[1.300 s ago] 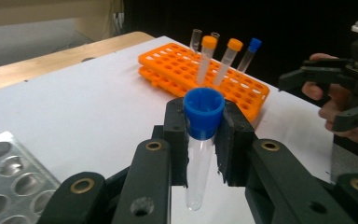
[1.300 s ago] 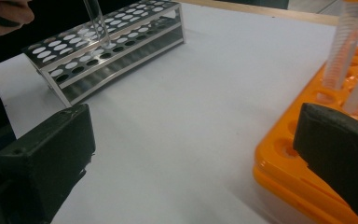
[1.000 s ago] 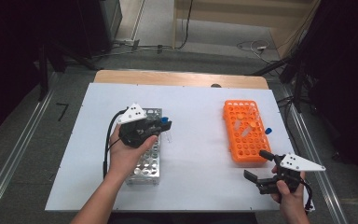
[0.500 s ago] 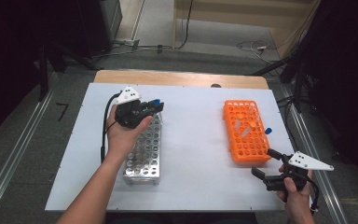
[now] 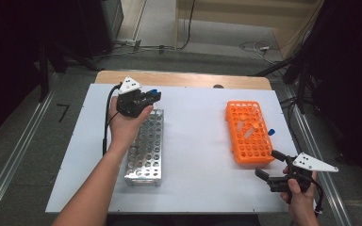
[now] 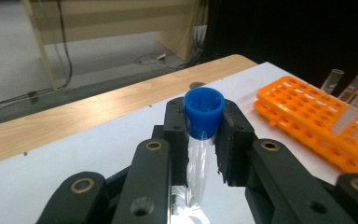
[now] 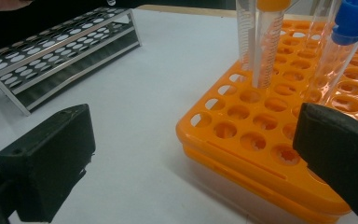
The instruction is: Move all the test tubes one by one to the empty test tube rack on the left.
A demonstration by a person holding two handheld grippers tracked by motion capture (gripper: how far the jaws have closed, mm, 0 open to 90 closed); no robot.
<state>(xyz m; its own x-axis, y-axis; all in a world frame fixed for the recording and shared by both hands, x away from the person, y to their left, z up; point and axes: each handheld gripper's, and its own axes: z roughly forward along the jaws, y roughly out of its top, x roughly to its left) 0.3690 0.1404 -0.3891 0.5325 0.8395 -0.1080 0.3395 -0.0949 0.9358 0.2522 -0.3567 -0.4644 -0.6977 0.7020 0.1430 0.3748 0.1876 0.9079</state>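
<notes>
My left gripper (image 5: 152, 98) is shut on a clear tube with a blue cap (image 6: 204, 112), which stands upright between the jaws. It hangs over the far end of the metal tube rack (image 5: 145, 146). The orange rack (image 5: 250, 132) lies to the right and holds a few tubes, among them an orange-capped tube (image 7: 268, 42) and a blue-capped tube (image 7: 340, 51). My right gripper (image 5: 269, 165) stands open at the near corner of the orange rack (image 7: 261, 154), with nothing between its jaws (image 7: 193, 163).
A small blue-capped item (image 5: 272, 132) lies on the white tabletop (image 5: 198, 141) just right of the orange rack. A wooden strip (image 5: 188, 79) runs along the table's far edge. The metal rack (image 7: 60, 56) sits far left in the right gripper view.
My left gripper has carried the blue-capped tube away from the person, from the middle of the metal rack to its far end. The right gripper has hardly shifted.
</notes>
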